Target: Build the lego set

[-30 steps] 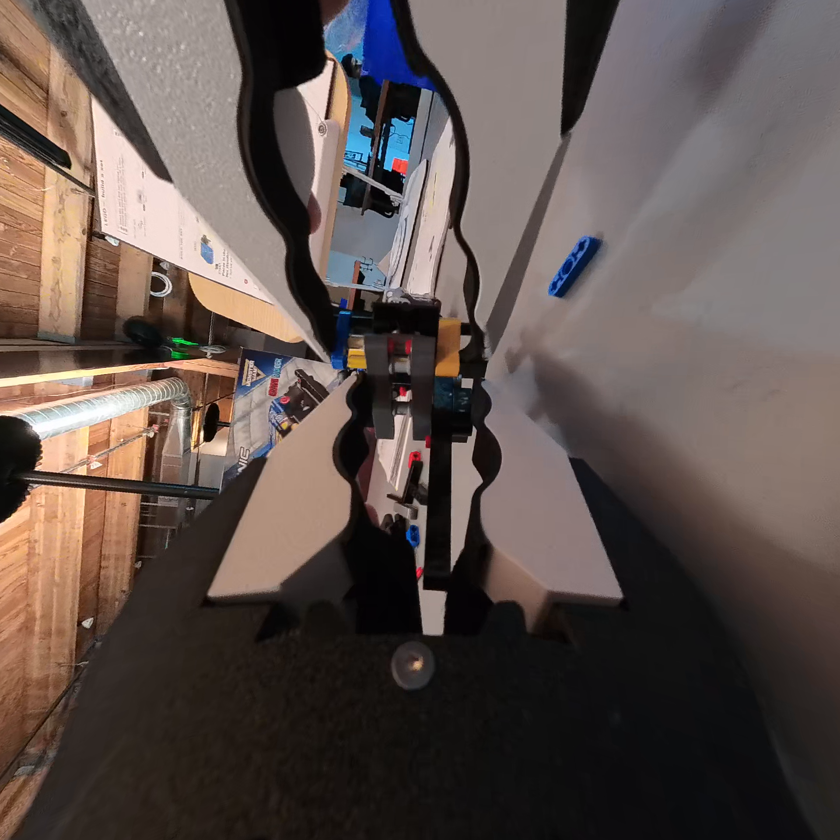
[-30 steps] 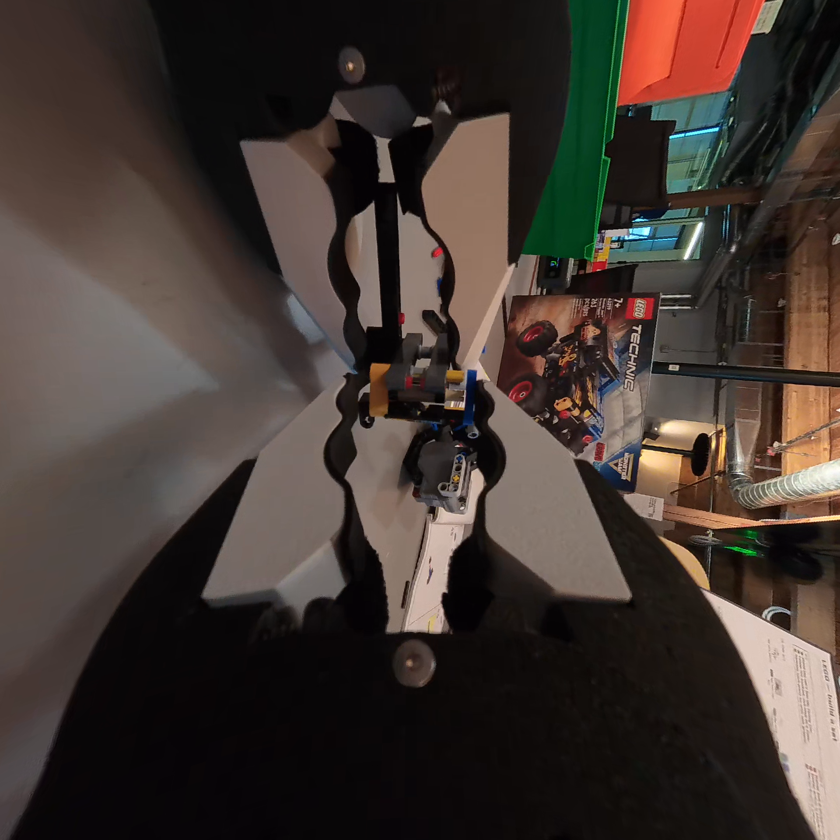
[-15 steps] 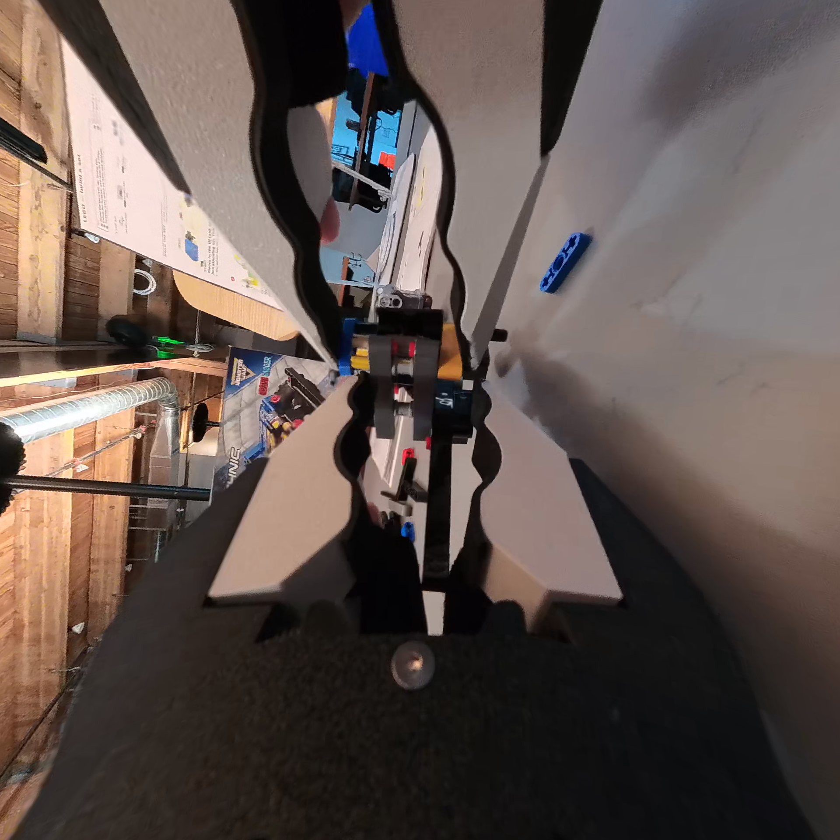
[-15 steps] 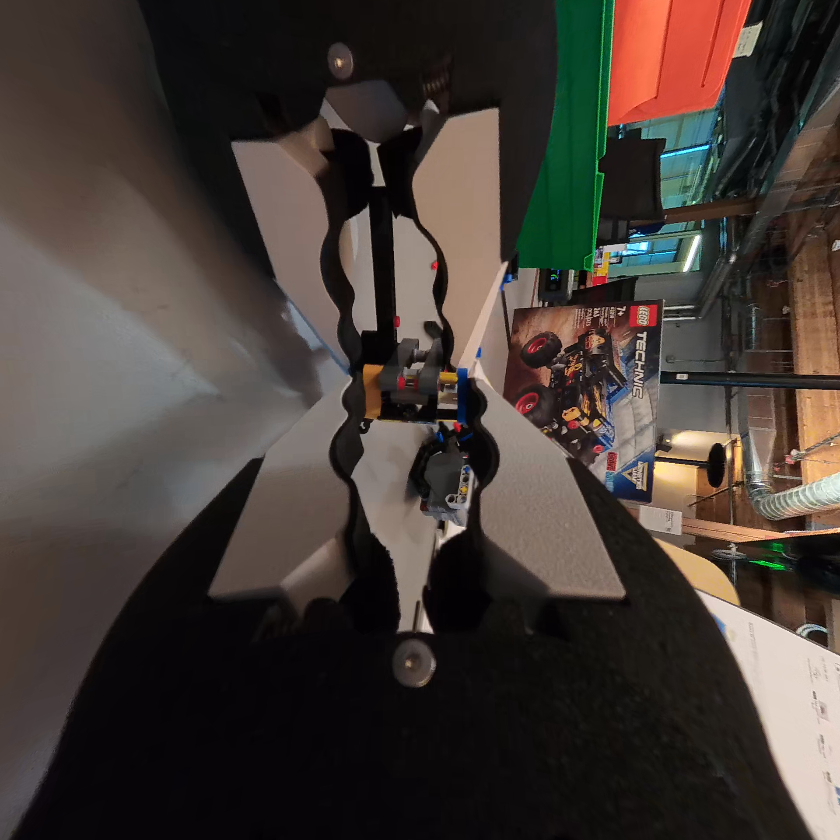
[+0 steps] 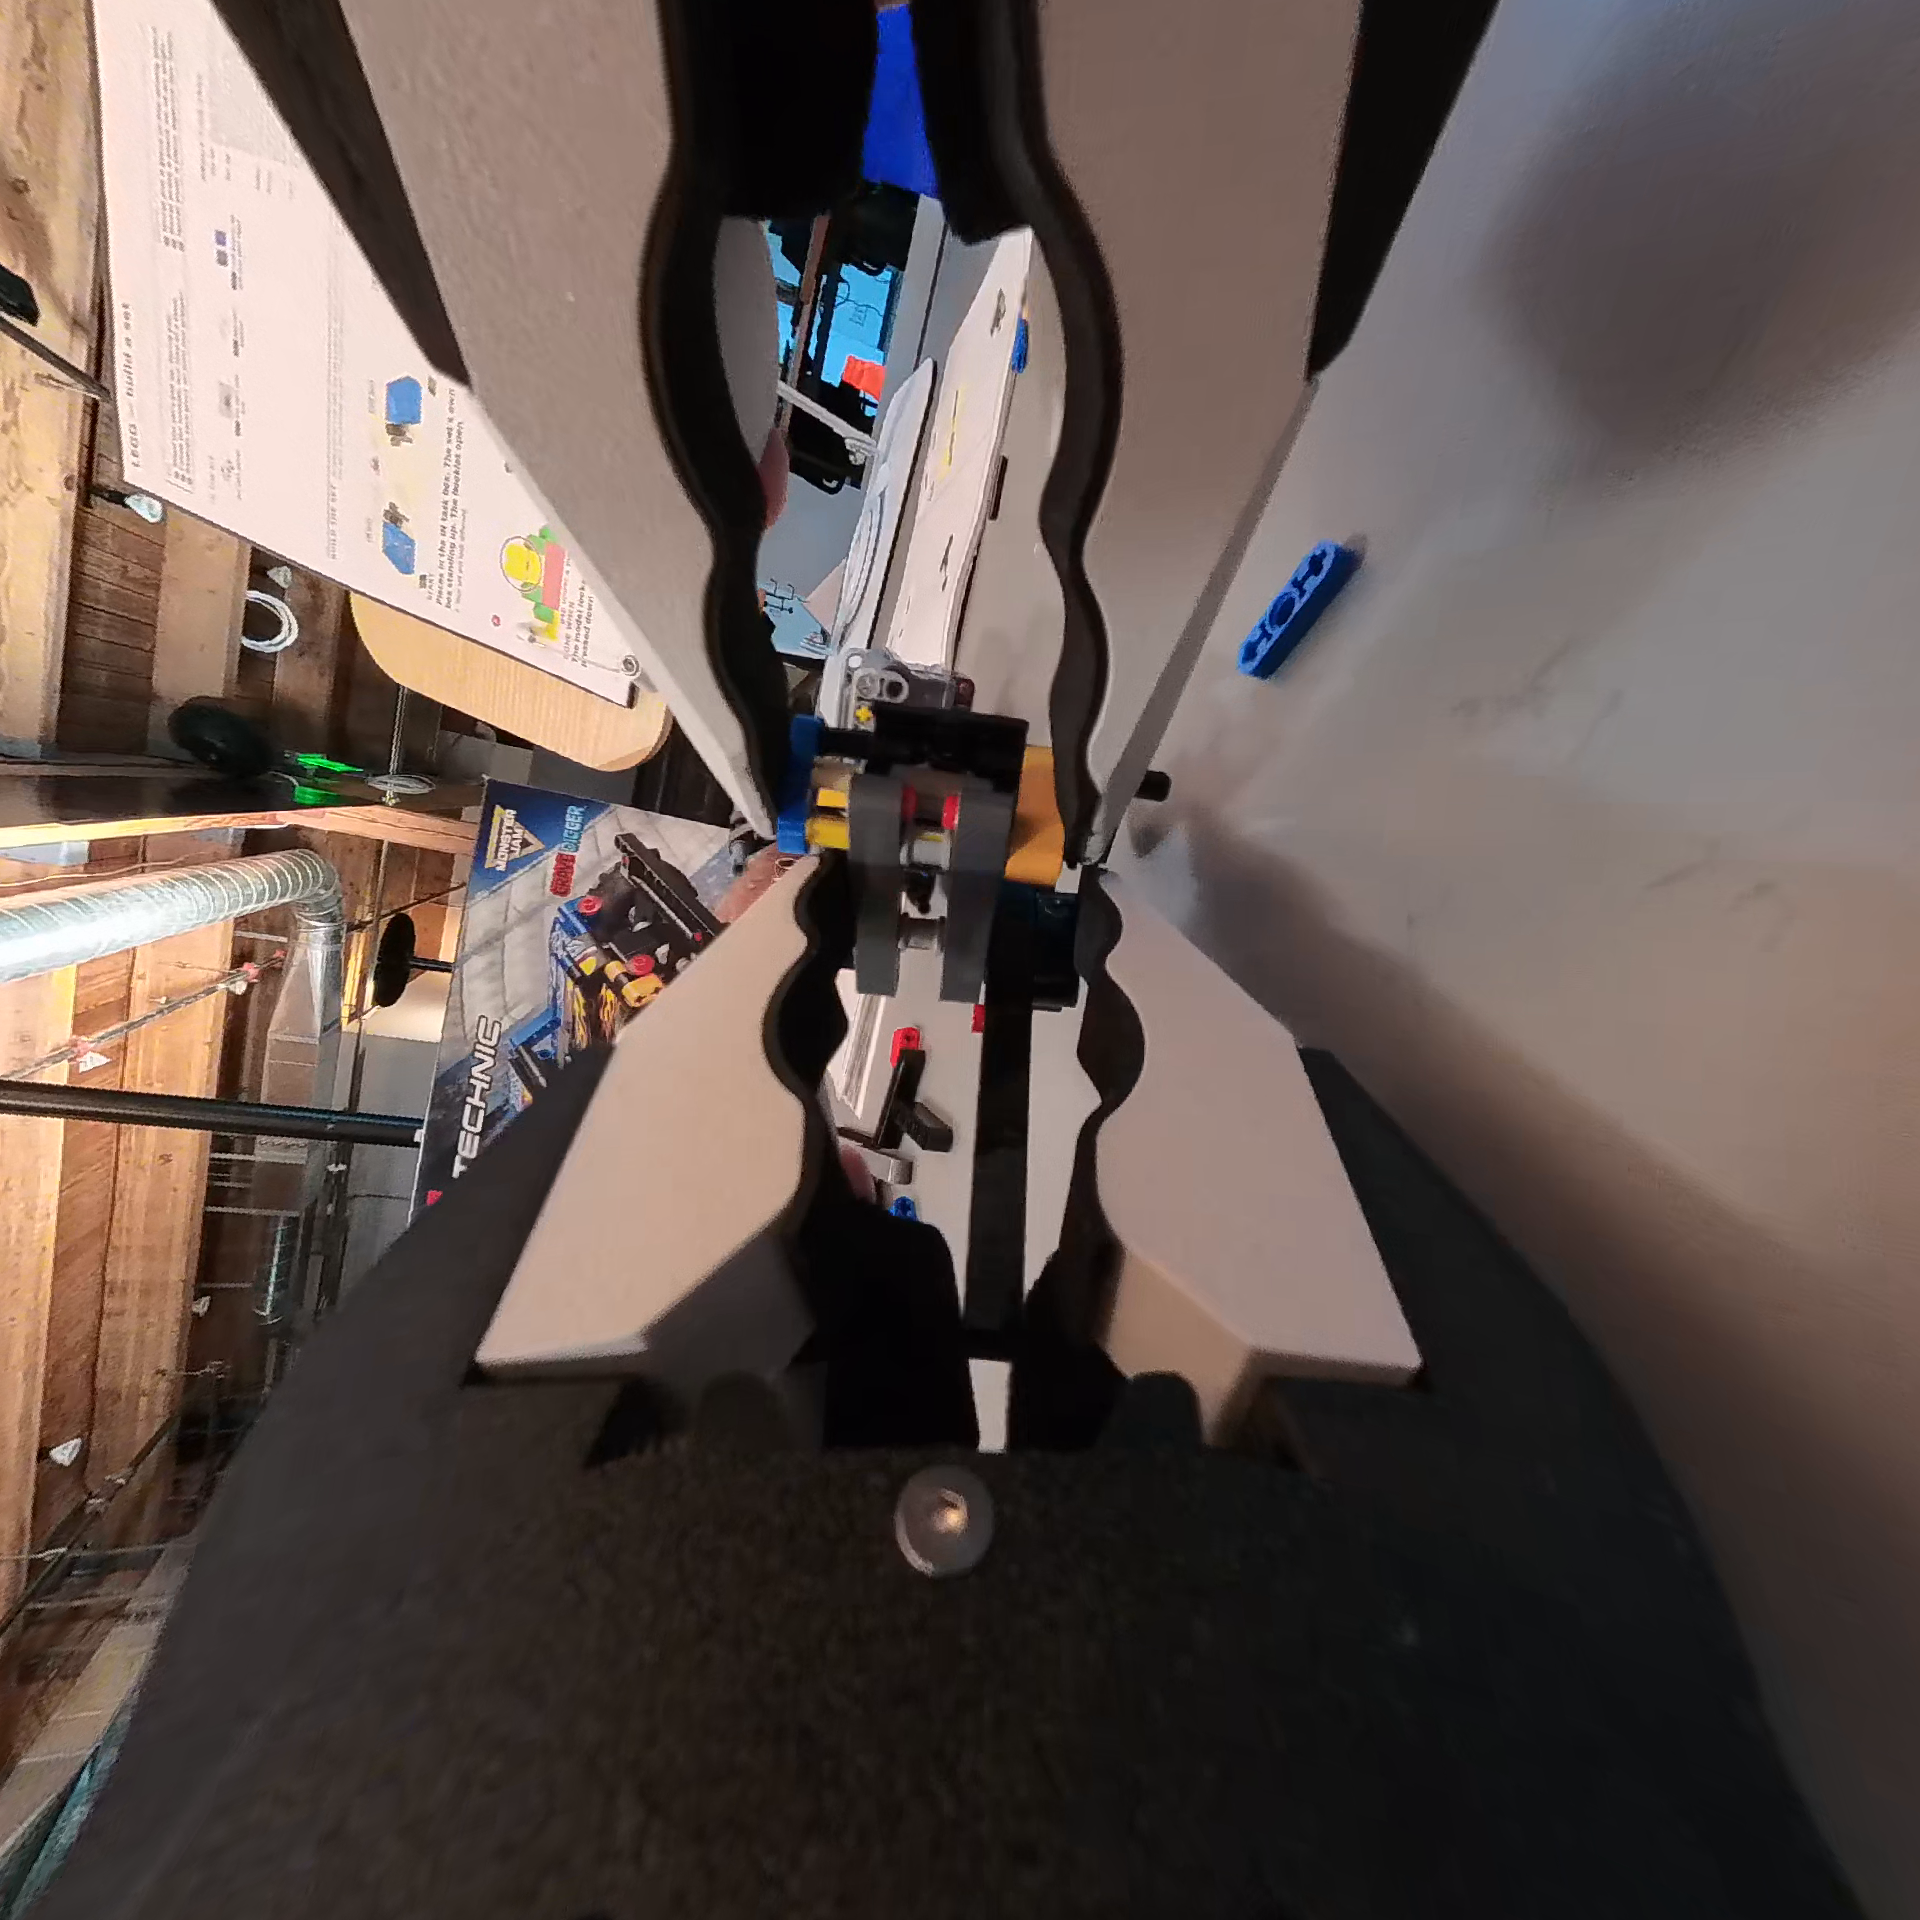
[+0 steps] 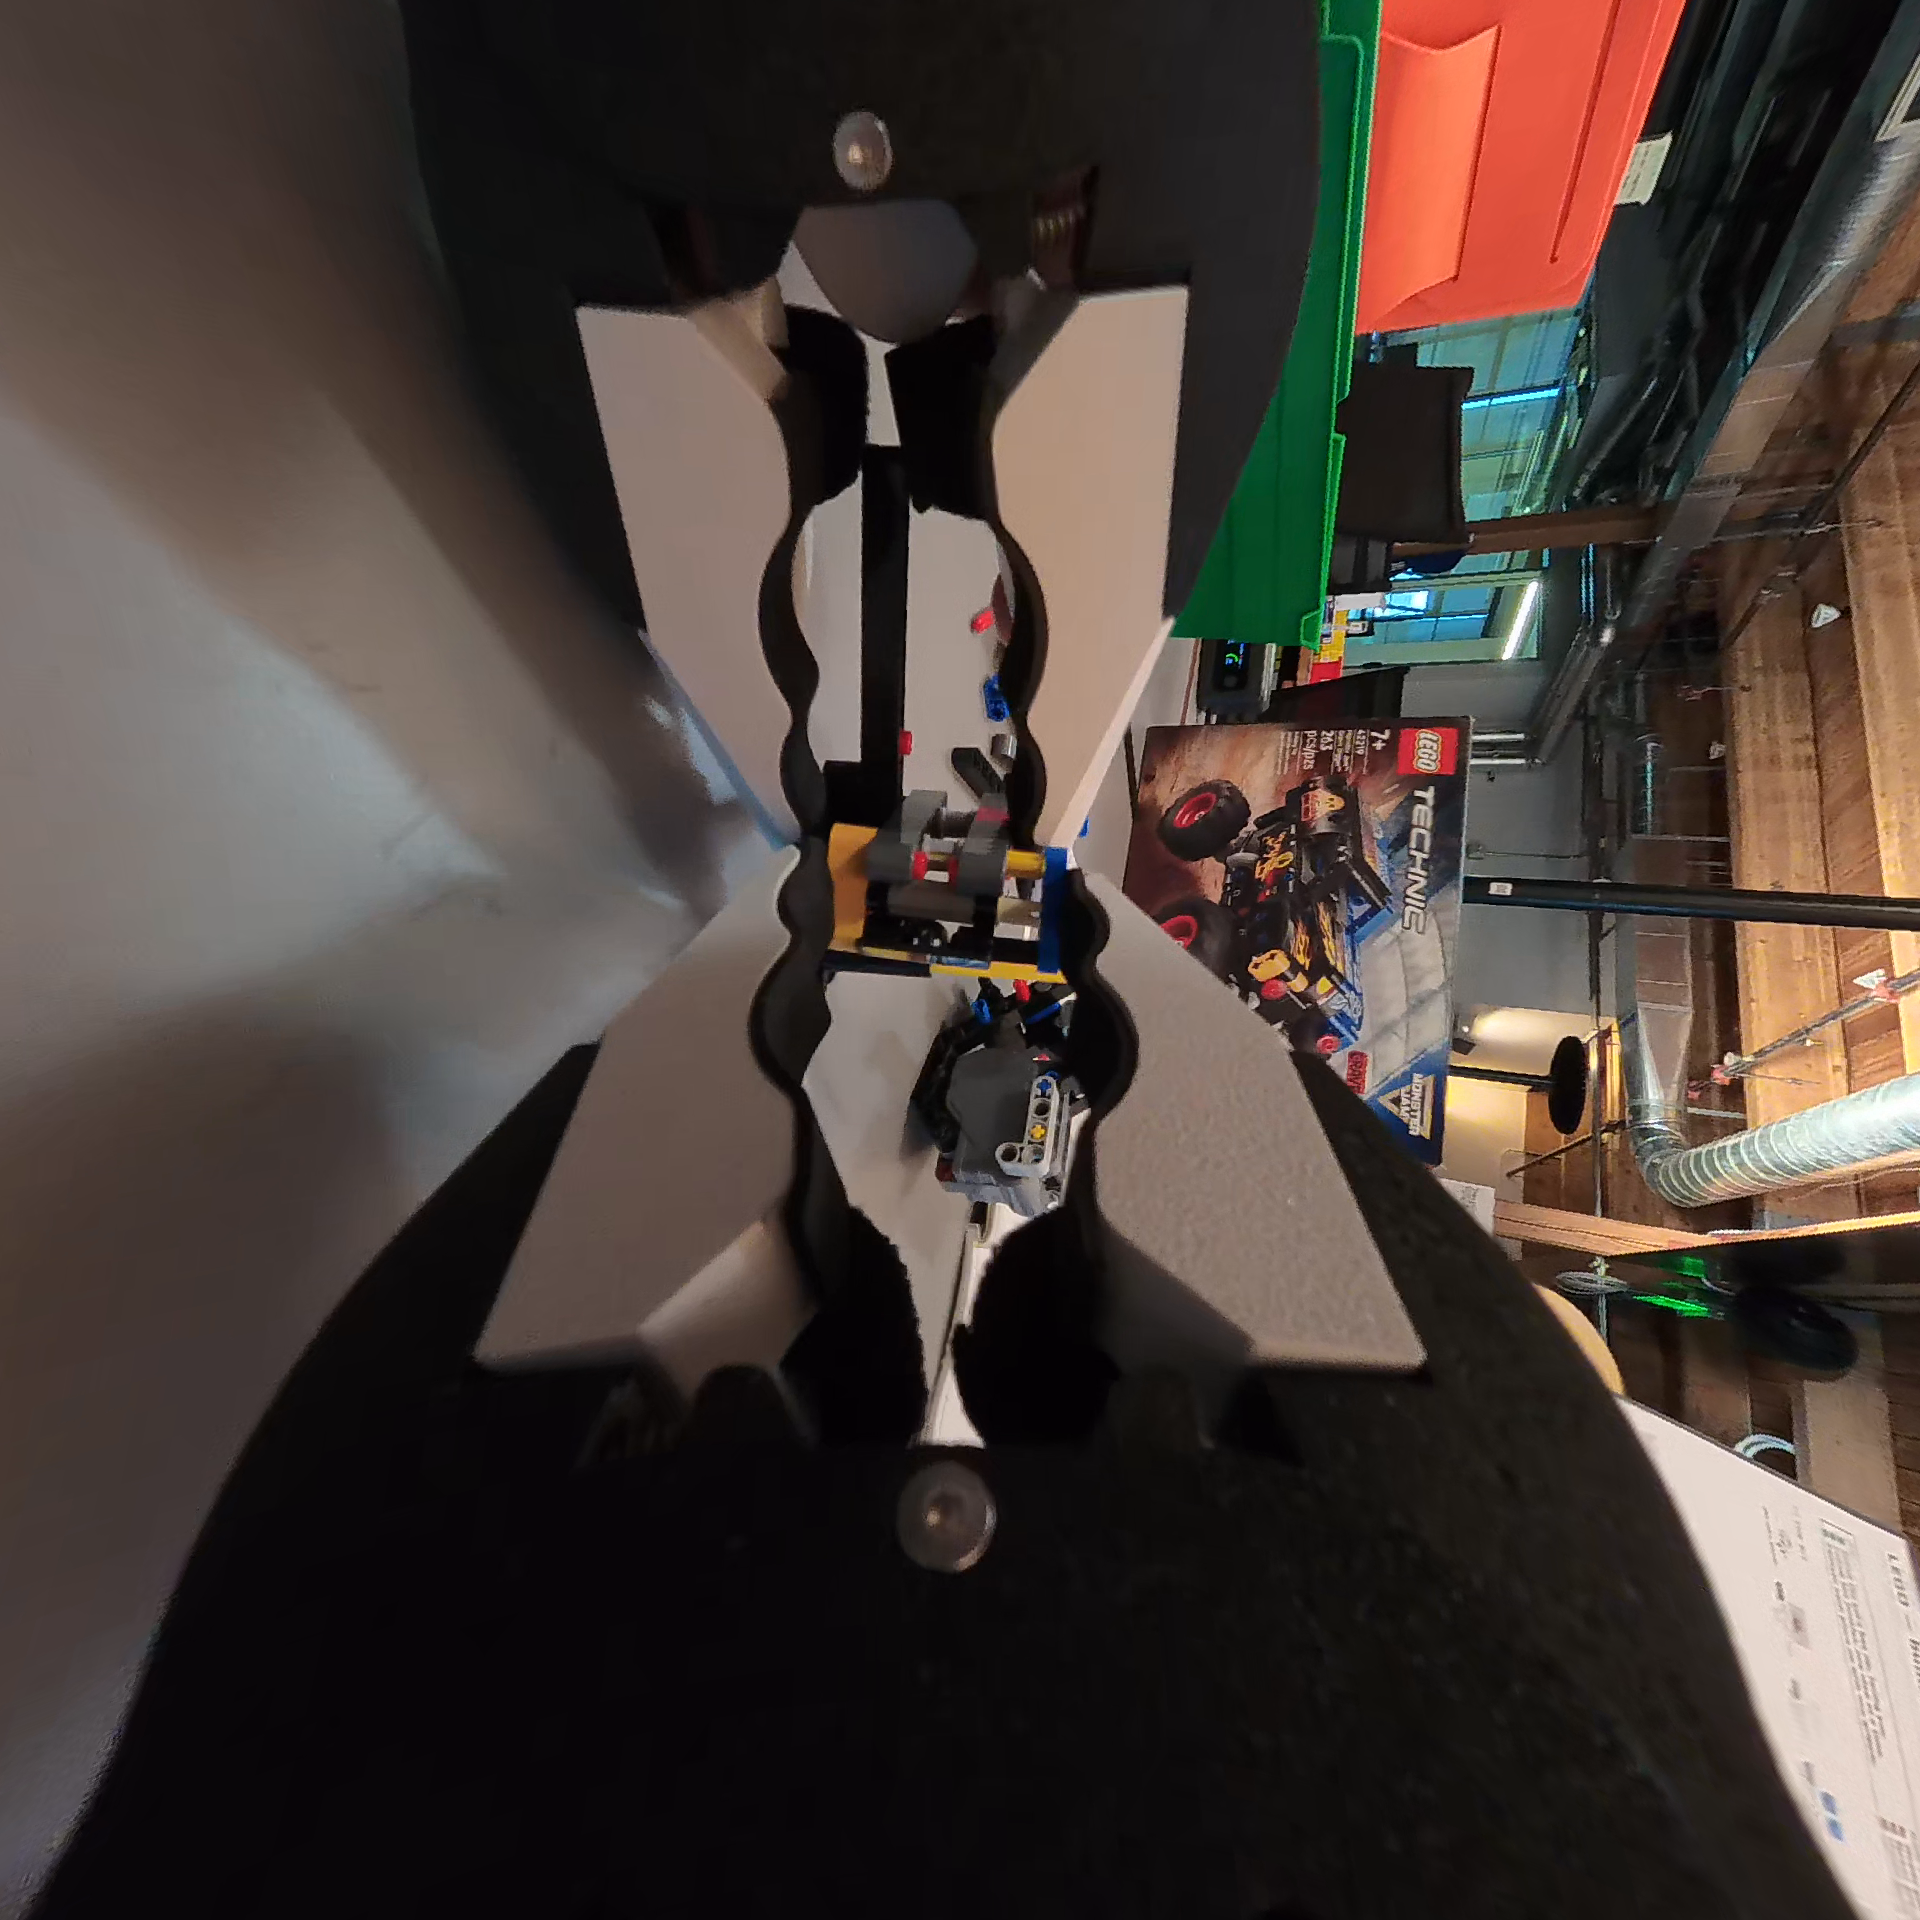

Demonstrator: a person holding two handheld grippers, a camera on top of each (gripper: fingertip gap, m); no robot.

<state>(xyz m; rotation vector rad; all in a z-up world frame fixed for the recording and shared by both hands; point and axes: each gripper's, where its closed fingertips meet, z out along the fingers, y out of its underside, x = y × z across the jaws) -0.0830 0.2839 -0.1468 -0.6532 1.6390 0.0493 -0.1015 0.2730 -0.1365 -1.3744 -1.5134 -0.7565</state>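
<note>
The half-built lego assembly, a block of black, yellow, blue and grey parts with red pins, hangs at the centre of both wrist views above the white table. The left gripper clamps it from 6 o'clock, jaws narrow on its sides; the right gripper pinches the same block from the facing end. A black beam runs from the block toward 6 o'clock. A blue beam lies at 2 o'clock. A grey sub-assembly rests just beyond. The set's box stands at 3 o'clock.
</note>
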